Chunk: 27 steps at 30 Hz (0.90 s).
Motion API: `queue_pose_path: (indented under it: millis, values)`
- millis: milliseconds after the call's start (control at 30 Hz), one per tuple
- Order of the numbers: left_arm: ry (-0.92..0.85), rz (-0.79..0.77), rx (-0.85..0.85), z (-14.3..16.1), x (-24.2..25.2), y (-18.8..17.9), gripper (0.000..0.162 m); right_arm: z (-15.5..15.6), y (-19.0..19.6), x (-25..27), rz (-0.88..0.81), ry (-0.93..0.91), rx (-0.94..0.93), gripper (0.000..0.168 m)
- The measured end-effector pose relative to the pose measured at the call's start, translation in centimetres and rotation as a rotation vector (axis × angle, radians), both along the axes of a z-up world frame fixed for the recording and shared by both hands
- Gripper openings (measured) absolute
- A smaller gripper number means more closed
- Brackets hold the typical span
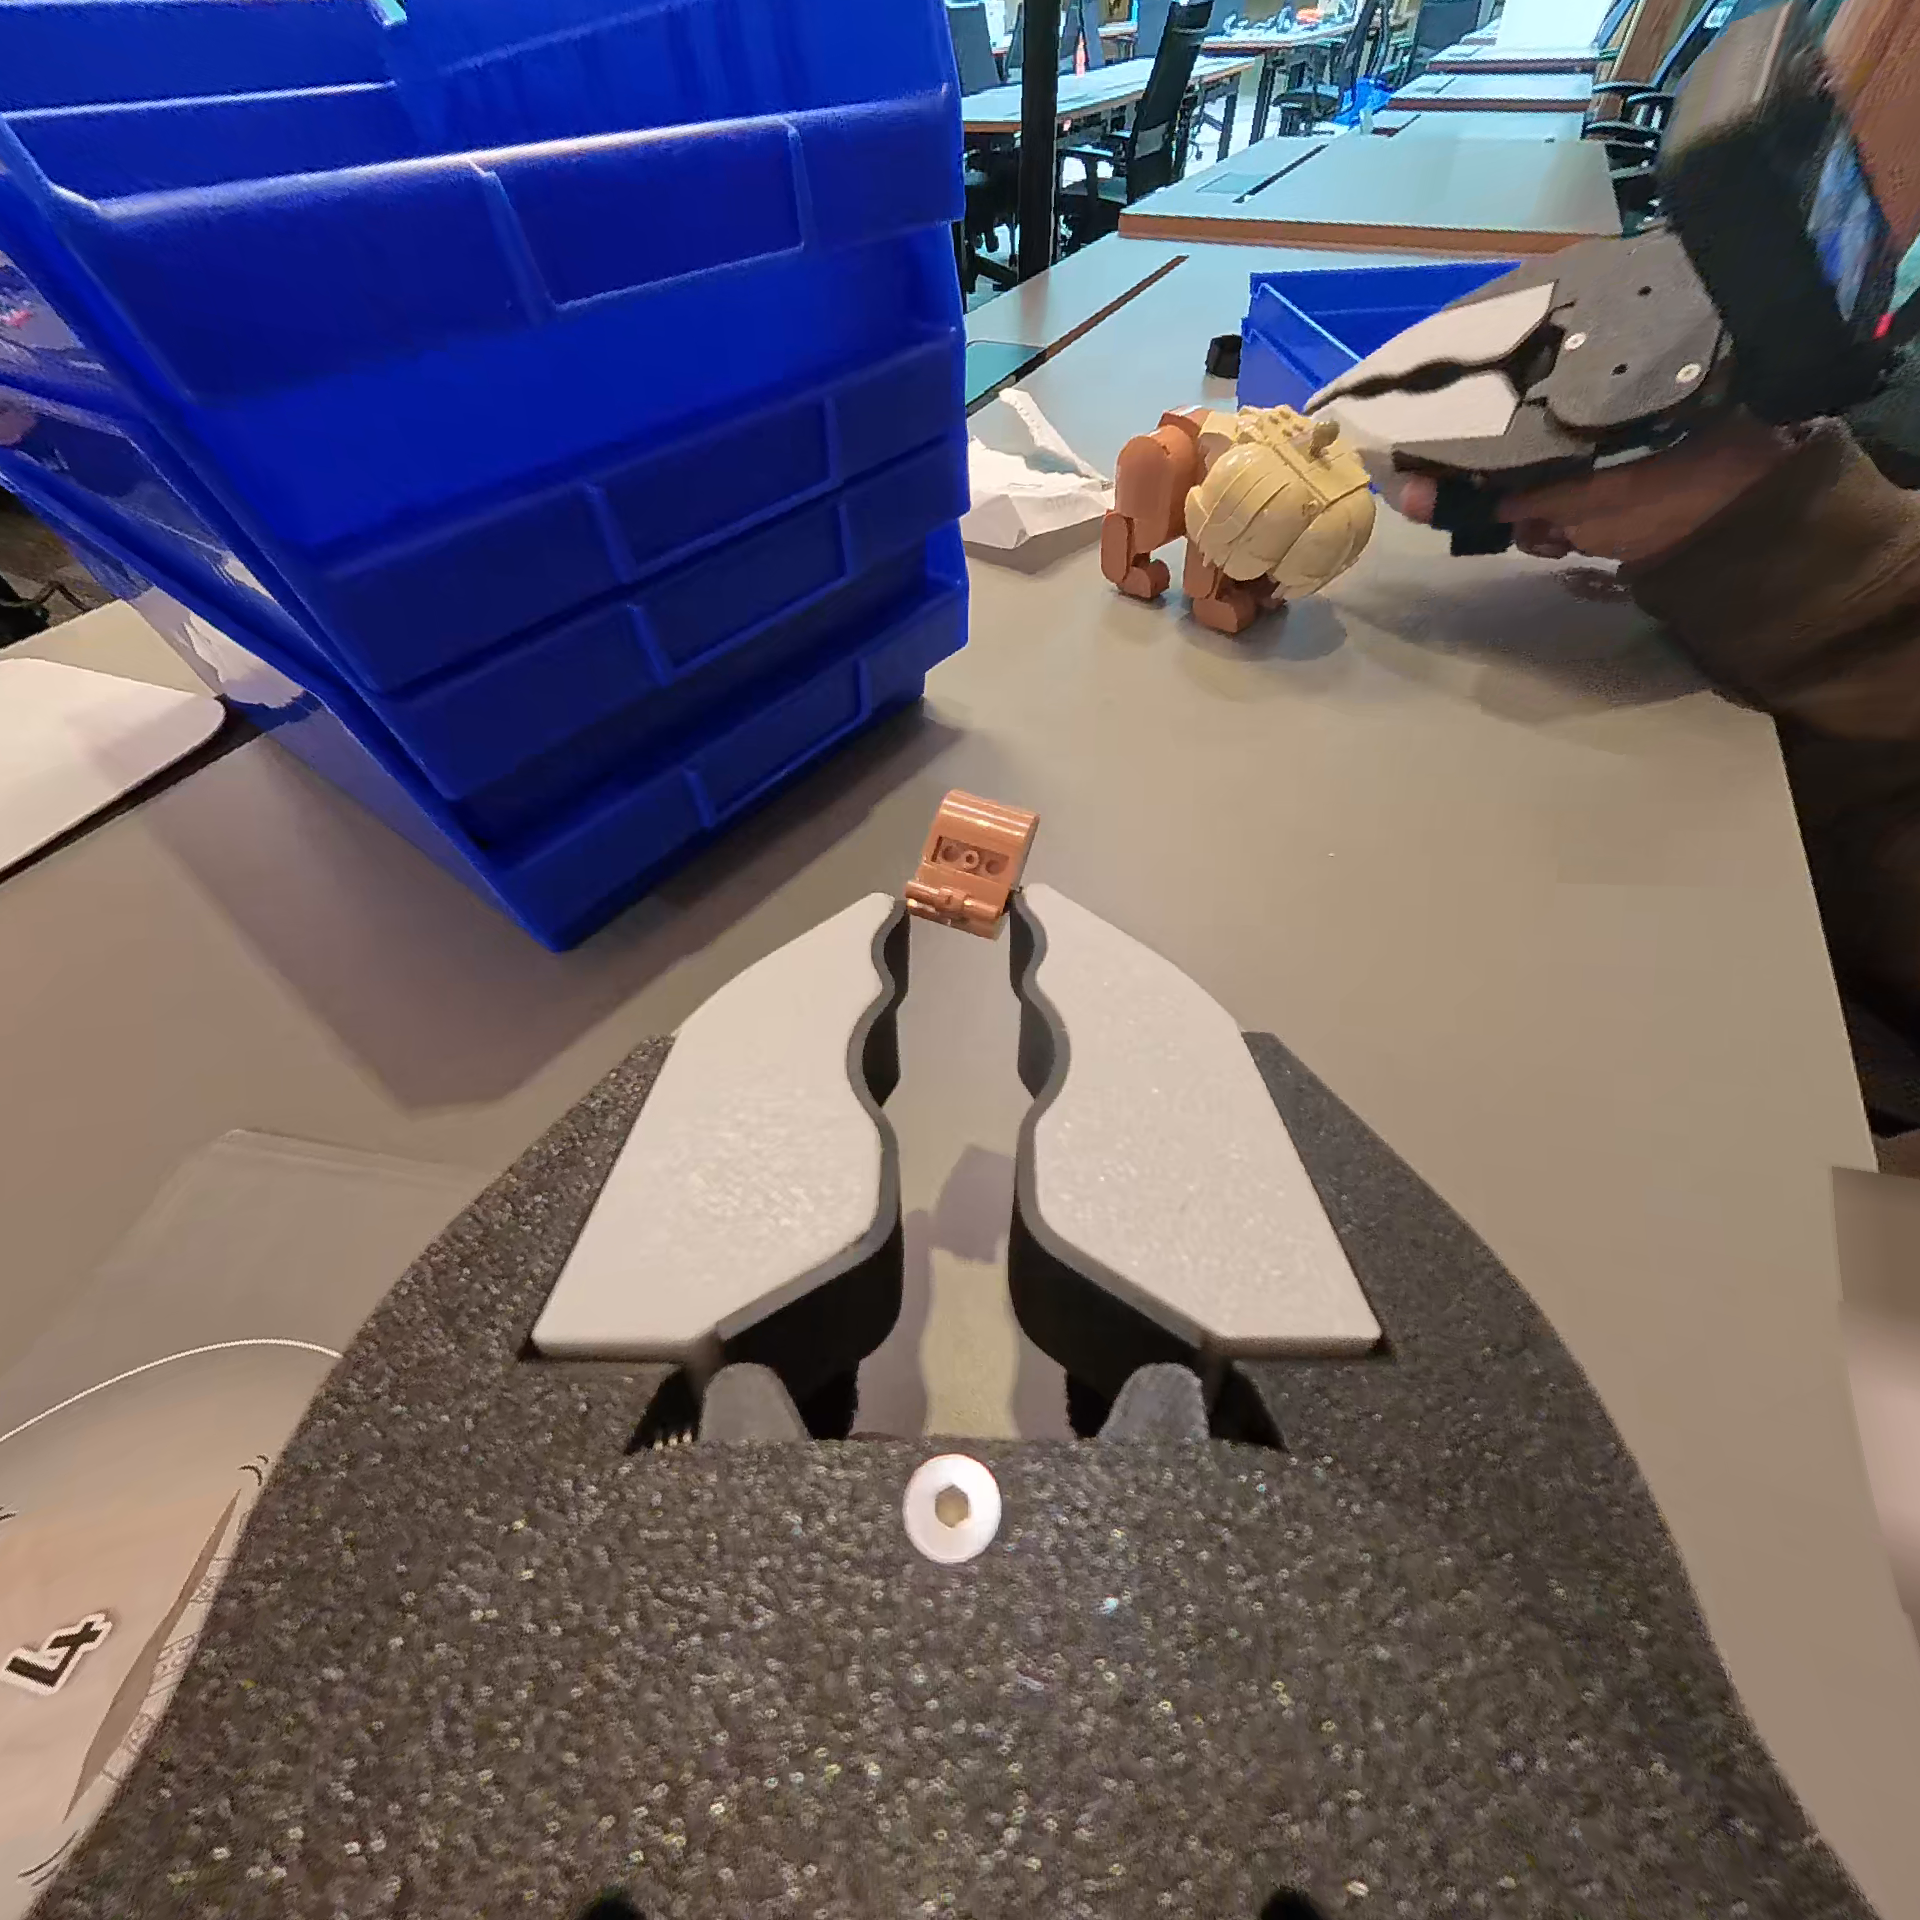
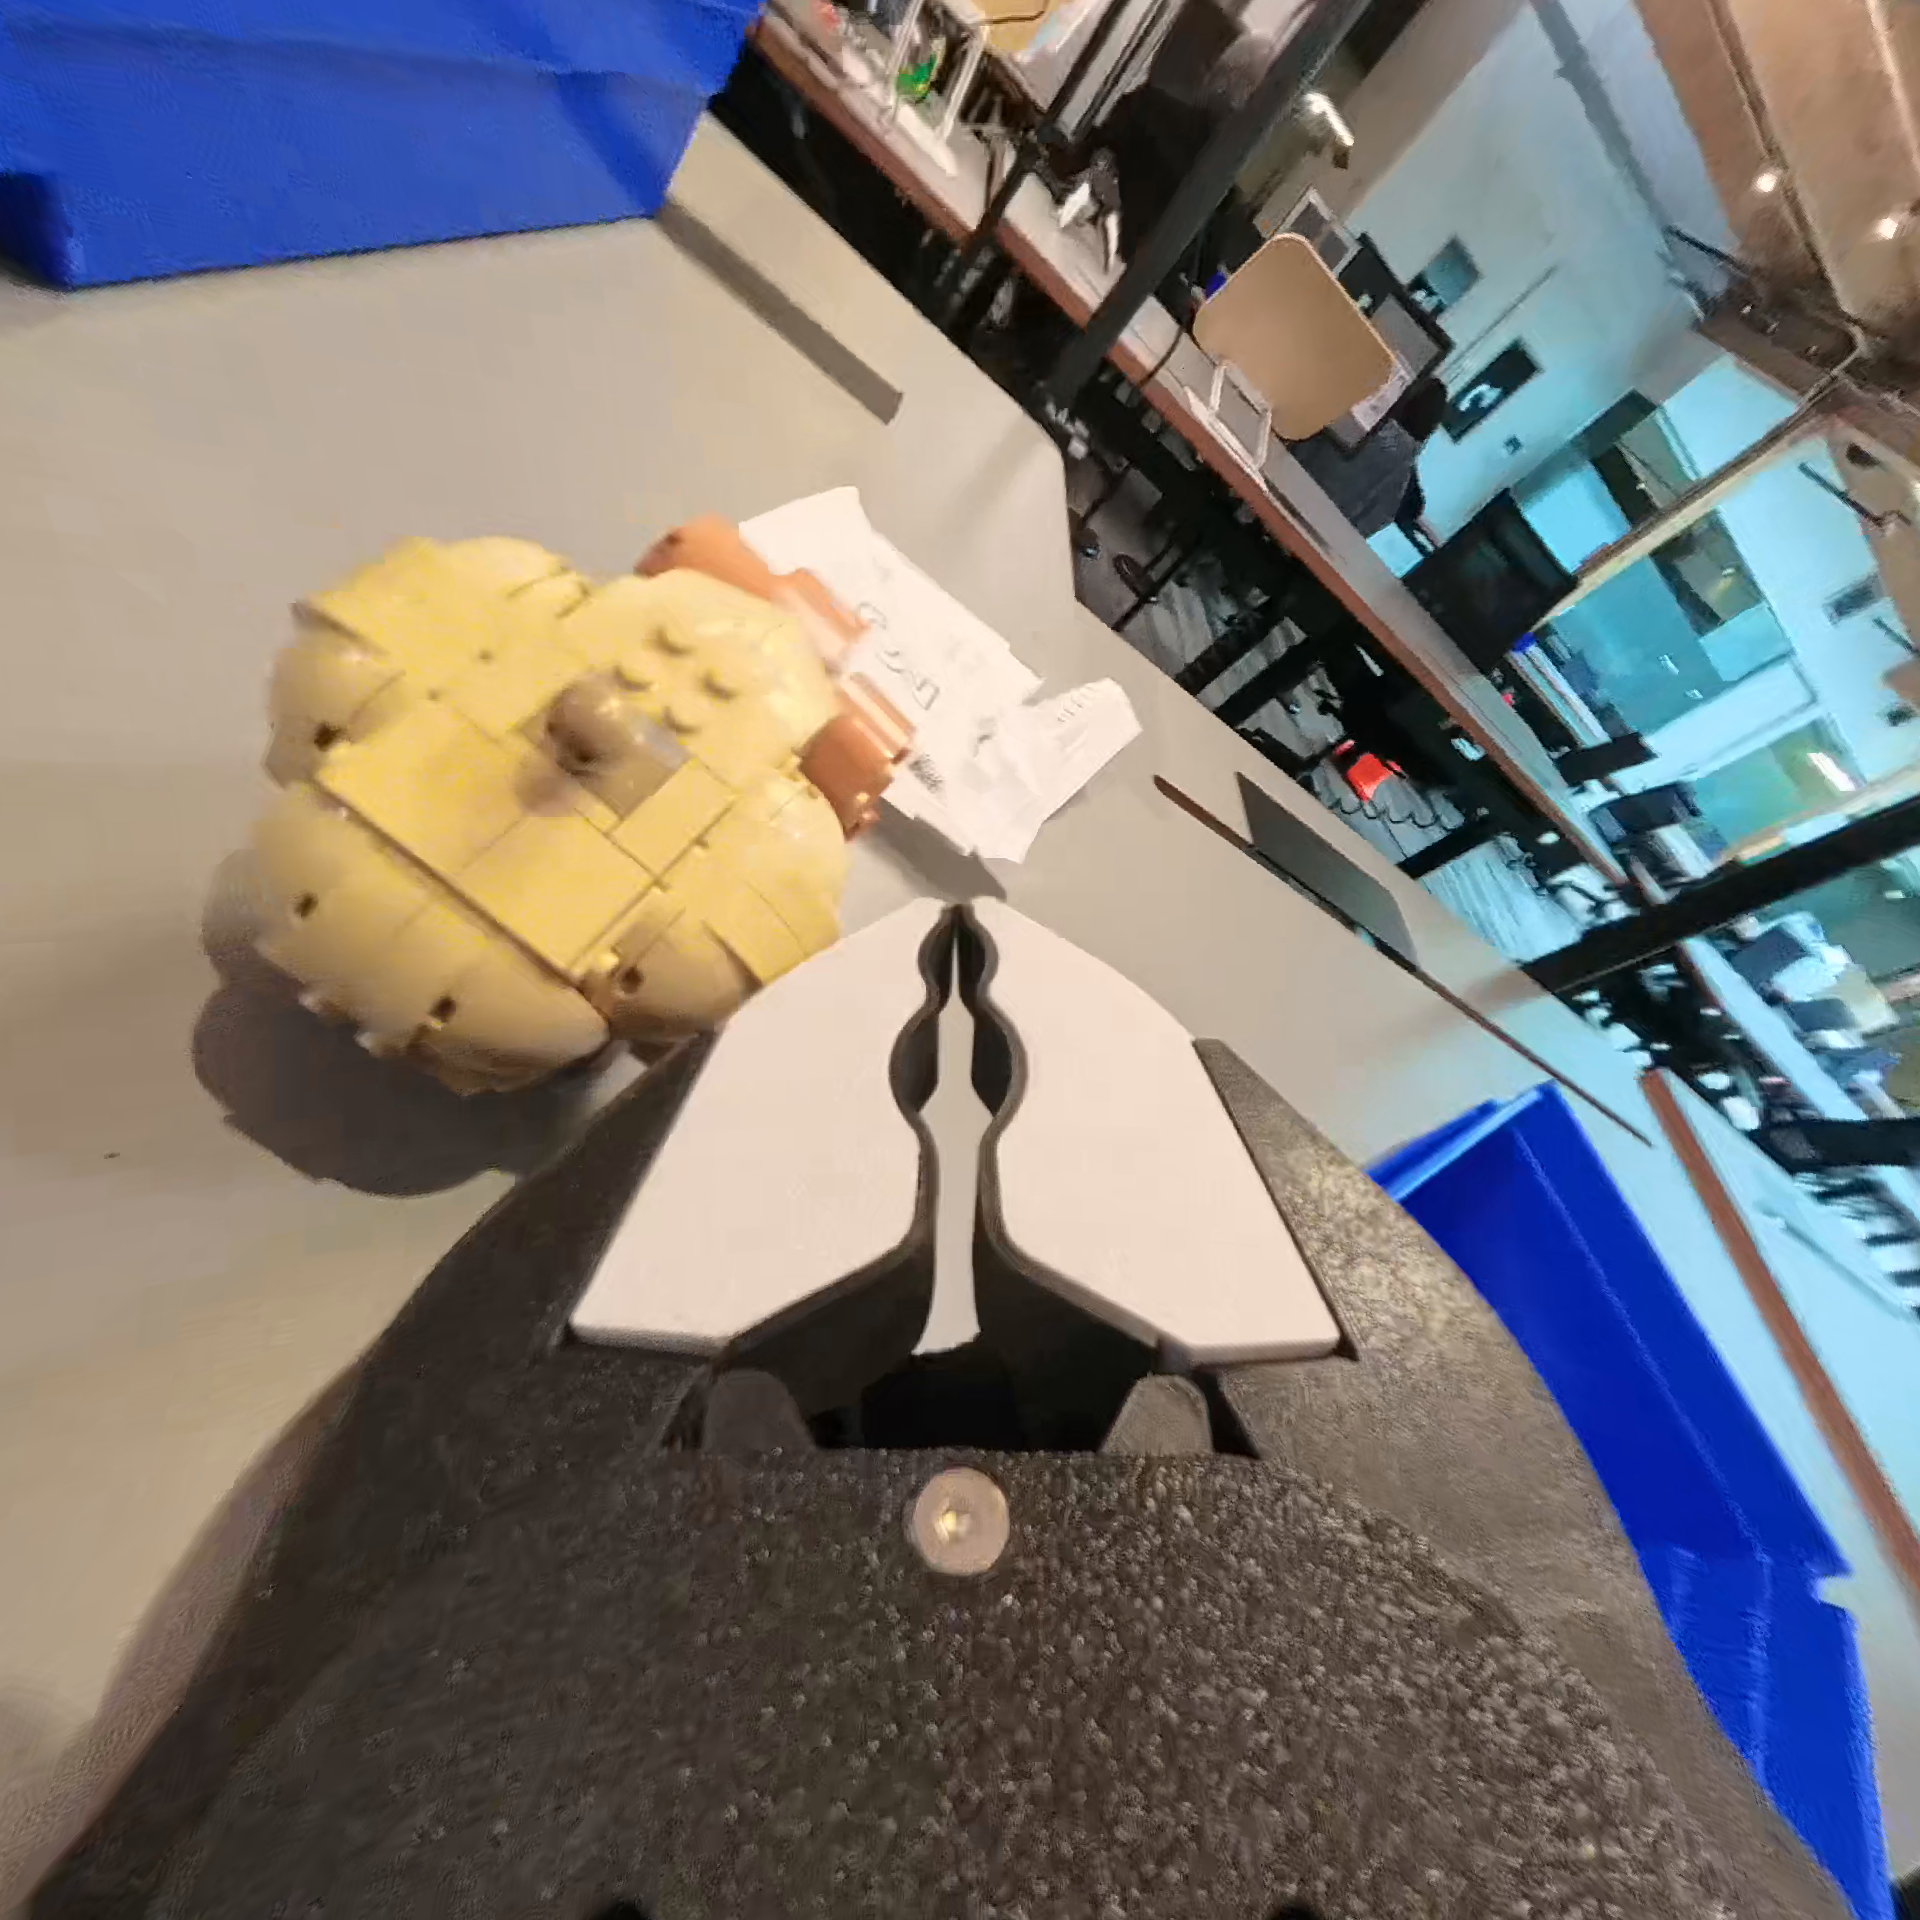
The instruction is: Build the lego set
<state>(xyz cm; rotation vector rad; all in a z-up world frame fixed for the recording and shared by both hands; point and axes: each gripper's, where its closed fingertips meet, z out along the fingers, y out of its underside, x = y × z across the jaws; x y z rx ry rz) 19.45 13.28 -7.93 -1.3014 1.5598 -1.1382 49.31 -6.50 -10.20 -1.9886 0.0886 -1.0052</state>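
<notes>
My left gripper (image 1: pixel 961 906) is shut on a small brown lego piece (image 1: pixel 970 860) and holds it at its fingertips above the grey table (image 1: pixel 1351 883). A brown and tan lego animal (image 1: pixel 1236 514) stands on the table farther off to the right. In the right wrist view the animal's tan mane (image 2: pixel 520 810) lies just left of my right gripper (image 2: pixel 958 914), which is shut and empty. My right gripper also shows in the left wrist view (image 1: pixel 1340 400), its tips at the top of the mane.
A stack of blue bins (image 1: pixel 499 416) leans at the left. Another blue bin (image 1: pixel 1340 322) stands behind the animal, and shows at the right (image 2: pixel 1621 1403). Crumpled white paper (image 1: pixel 1023 488) lies beside the animal. White sheets (image 1: pixel 94 1403) lie at the near left. A person's sleeve (image 1: pixel 1808 603) is at right. My hands' fingertips stand some 35 centimetres from each other. My left tips are about 30 centimetres from the animal's tan mane (image 2: pixel 520 810), my right tips only 7 centimetres. The left camera catches it too, in the left wrist view (image 1: pixel 1318 468).
</notes>
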Motion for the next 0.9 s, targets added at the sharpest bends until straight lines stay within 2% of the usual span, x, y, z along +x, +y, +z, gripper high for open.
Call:
queue_pose_path:
  millis: [133,233,300,400,533,700,900]
  values:
    - [-0.009,-0.009,-0.002,0.3,-0.1,-0.3,0.018,-2.4,2.7,-5.2,0.297,0.013,-0.140,0.000]
    - [-0.011,-0.022,-0.005,0.4,-0.1,-0.6,0.018,-1.4,4.1,-10.1,0.527,-0.004,-0.078,0.002]
    - [-0.014,-0.034,-0.008,0.6,-0.2,-1.0,0.018,-0.3,4.0,-11.0,0.561,0.021,-0.011,0.002]
    - [-0.038,-0.054,-0.046,1.2,-0.5,-1.8,0.018,1.0,3.1,-9.1,0.473,0.033,0.081,0.003]
    - [-0.112,-0.112,-0.220,2.9,-0.6,-3.8,0.018,4.0,2.8,-9.2,0.436,-0.026,0.245,0.006]
    - [-0.244,-0.252,-0.529,6.1,-1.1,-6.4,0.018,7.7,6.2,-16.9,0.588,-0.170,0.382,0.007]
    - [-0.333,-0.354,-0.805,7.9,-2.6,-7.1,0.017,8.5,11.6,-27.1,0.828,-0.311,0.317,0.013]
